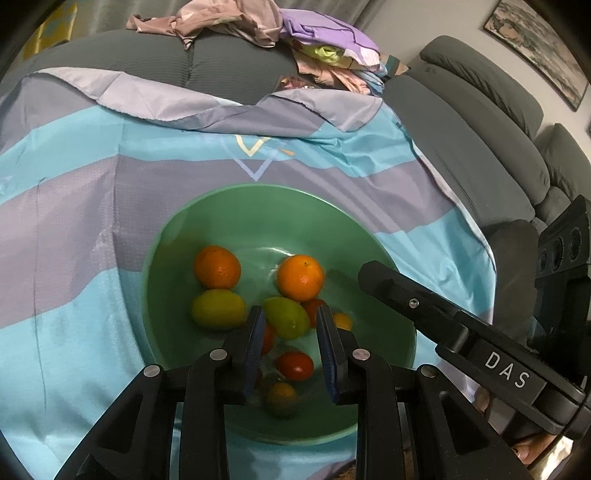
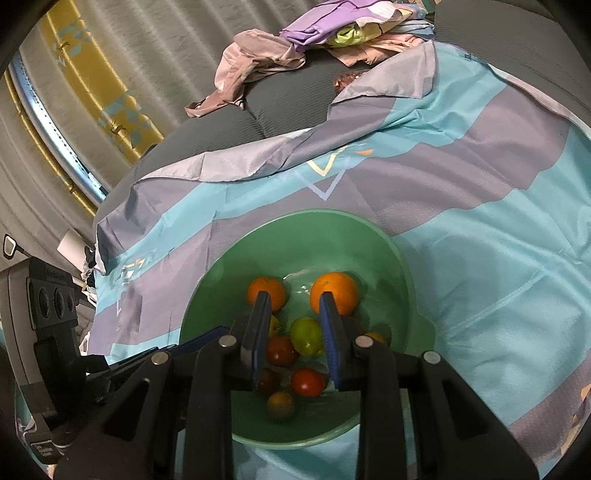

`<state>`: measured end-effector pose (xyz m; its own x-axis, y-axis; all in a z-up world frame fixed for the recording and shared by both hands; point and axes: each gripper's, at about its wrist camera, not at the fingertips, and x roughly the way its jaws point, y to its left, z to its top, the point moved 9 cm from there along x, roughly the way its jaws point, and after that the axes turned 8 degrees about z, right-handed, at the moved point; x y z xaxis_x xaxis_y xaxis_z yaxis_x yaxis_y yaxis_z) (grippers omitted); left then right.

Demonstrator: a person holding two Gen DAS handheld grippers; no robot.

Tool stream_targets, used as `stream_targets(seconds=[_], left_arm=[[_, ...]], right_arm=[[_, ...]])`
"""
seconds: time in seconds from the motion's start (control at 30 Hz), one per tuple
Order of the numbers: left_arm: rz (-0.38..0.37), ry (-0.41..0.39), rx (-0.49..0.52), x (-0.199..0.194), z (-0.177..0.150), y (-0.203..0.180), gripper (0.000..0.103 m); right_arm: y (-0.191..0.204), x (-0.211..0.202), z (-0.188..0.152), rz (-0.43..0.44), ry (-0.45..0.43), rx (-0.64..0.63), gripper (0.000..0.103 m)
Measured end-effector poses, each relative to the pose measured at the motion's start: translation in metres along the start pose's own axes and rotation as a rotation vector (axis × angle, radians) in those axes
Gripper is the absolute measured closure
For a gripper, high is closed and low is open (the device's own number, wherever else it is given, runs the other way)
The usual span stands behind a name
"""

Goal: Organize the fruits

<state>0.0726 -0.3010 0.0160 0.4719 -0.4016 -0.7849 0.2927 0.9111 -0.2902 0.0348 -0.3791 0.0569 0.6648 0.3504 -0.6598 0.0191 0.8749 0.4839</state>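
Note:
A green bowl [image 1: 258, 206] sits on a blue and purple striped cloth [image 1: 74, 221]. In it lie two oranges [image 1: 217, 267], two yellow-green lemons [image 1: 218, 309], red tomatoes [image 1: 294, 365] and other small fruits. My left gripper [image 1: 290, 314] hovers open and empty above the bowl, its jaws either side of a lemon [image 1: 286, 317] below. My right gripper [image 2: 295, 299] also hovers open and empty over the bowl [image 2: 314, 229], above the oranges [image 2: 334, 291] and a lemon [image 2: 306, 336]. The right gripper's body shows in the left wrist view [image 1: 461, 325].
The cloth covers a grey sofa [image 1: 480, 129]. A heap of crumpled clothes [image 1: 280, 29] lies on the sofa behind the cloth. A framed picture [image 1: 535, 48] hangs on the wall at right. Curtains [image 2: 92, 92] stand at the left.

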Motion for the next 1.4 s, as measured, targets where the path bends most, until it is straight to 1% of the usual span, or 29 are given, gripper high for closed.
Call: stream_targets(seconds=[0.03,0.1,0.17,0.2,0.33,0.4,0.43,0.47,0.63,0.83,1.03,1.2,1.27,1.4], left_arm=[[0.001,0.000,0.000,0.000,0.000,0.000,0.077],[0.012,-0.001,0.003,-0.001,-0.001,-0.001,0.069],[0.020,-0.009,0.003,-0.004,-0.001,0.000,0.054],[0.025,-0.016,0.001,-0.006,0.000,0.001,0.053],[0.046,-0.032,0.008,-0.014,0.000,0.003,0.051],[0.073,-0.052,0.021,-0.021,0.000,0.006,0.040],[0.081,-0.060,0.023,-0.023,0.000,0.007,0.032],[0.093,-0.075,0.024,-0.027,0.000,0.009,0.027],[0.113,-0.097,0.019,-0.037,0.002,0.015,0.026],[0.137,-0.104,0.017,-0.041,-0.001,0.018,0.026],[0.136,-0.084,0.007,-0.038,-0.005,0.017,0.026],[0.141,-0.079,0.001,-0.038,-0.007,0.018,0.026],[0.147,-0.079,-0.008,-0.038,-0.008,0.020,0.026],[0.155,-0.079,-0.013,-0.038,-0.009,0.022,0.026]], right_arm=[[0.000,-0.001,0.000,-0.001,-0.002,0.001,0.074],[-0.001,-0.002,0.000,-0.004,-0.005,0.002,0.074],[-0.002,-0.003,0.001,-0.010,-0.007,0.006,0.071],[-0.002,-0.004,0.001,-0.013,-0.008,0.006,0.070],[-0.001,-0.008,0.003,-0.019,-0.021,0.005,0.056],[-0.001,-0.011,0.004,-0.024,-0.031,0.005,0.050],[-0.001,-0.012,0.004,-0.025,-0.036,0.005,0.045],[0.000,-0.014,0.005,-0.027,-0.041,0.005,0.041],[0.001,-0.019,0.007,-0.034,-0.061,0.005,0.035],[0.002,-0.022,0.008,-0.054,-0.068,-0.004,0.034],[0.002,-0.021,0.006,-0.076,-0.065,-0.013,0.034],[0.003,-0.020,0.005,-0.075,-0.060,-0.017,0.033],[0.003,-0.020,0.005,-0.079,-0.060,-0.018,0.030],[0.003,-0.019,0.004,-0.088,-0.060,-0.021,0.029]])
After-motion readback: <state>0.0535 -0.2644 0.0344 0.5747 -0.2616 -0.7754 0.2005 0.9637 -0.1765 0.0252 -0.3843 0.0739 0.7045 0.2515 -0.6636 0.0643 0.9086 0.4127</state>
